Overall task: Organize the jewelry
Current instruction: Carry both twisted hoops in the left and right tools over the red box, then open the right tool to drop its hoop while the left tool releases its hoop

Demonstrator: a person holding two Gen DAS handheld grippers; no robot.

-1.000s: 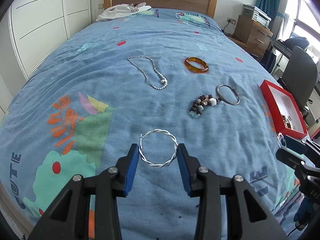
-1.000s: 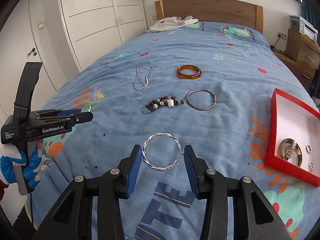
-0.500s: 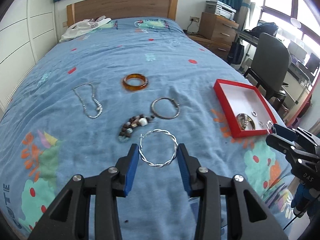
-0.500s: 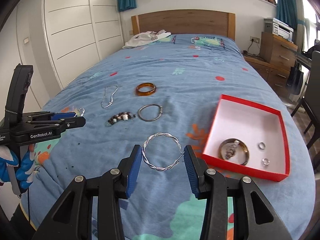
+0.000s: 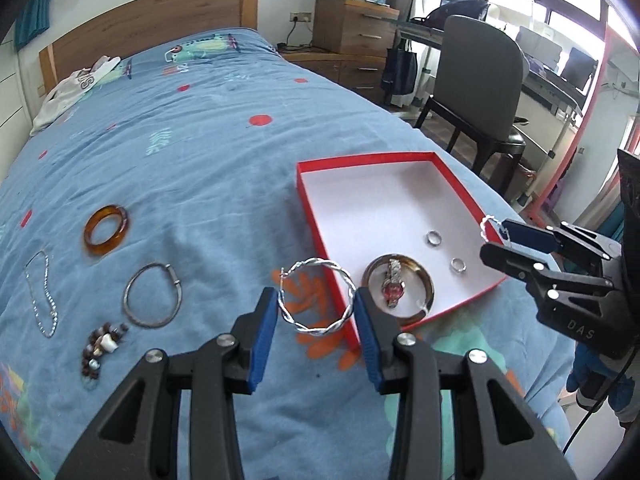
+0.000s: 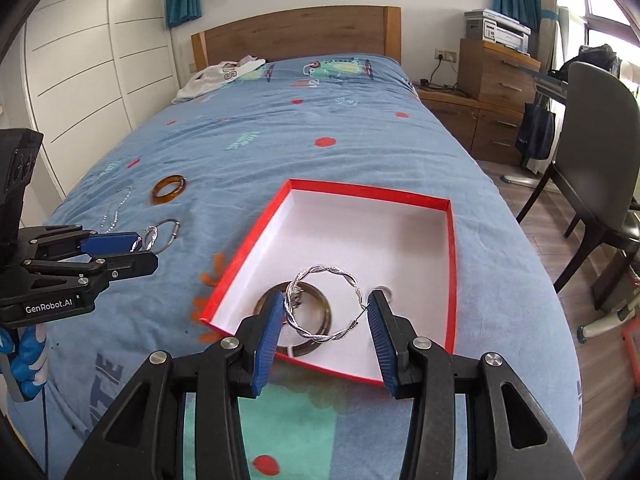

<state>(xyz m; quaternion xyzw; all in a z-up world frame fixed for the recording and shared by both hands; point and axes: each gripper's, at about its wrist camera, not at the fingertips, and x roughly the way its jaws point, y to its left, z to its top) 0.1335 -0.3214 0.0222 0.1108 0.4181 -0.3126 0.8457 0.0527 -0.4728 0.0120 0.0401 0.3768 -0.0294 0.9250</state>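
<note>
My left gripper [image 5: 316, 322] is shut on a twisted silver hoop [image 5: 318, 296] held above the bed, just left of the red box [image 5: 316, 216]. My right gripper [image 6: 325, 322] is shut on a second twisted silver hoop [image 6: 326, 306] held over the near end of the red box [image 6: 450, 264]. The box holds a bangle with a watch [image 5: 398, 290] and two small rings [image 5: 434, 238]. On the bedspread lie an amber bangle [image 5: 106, 230], a thin silver bangle [image 5: 152, 300], a beaded bracelet [image 5: 102, 348] and a silver chain [image 5: 42, 296].
The blue bedspread [image 6: 280, 128] ends at a wooden headboard [image 6: 296, 34] with white clothing [image 6: 220, 74] near it. A chair [image 6: 596, 168], a desk and a wooden dresser [image 6: 496, 80] stand right of the bed. White wardrobes [image 6: 80, 72] stand to the left.
Both grippers have swung right with their hoops. The red box, at the edge before, now lies in front of them; the right hoop is over the box.
</note>
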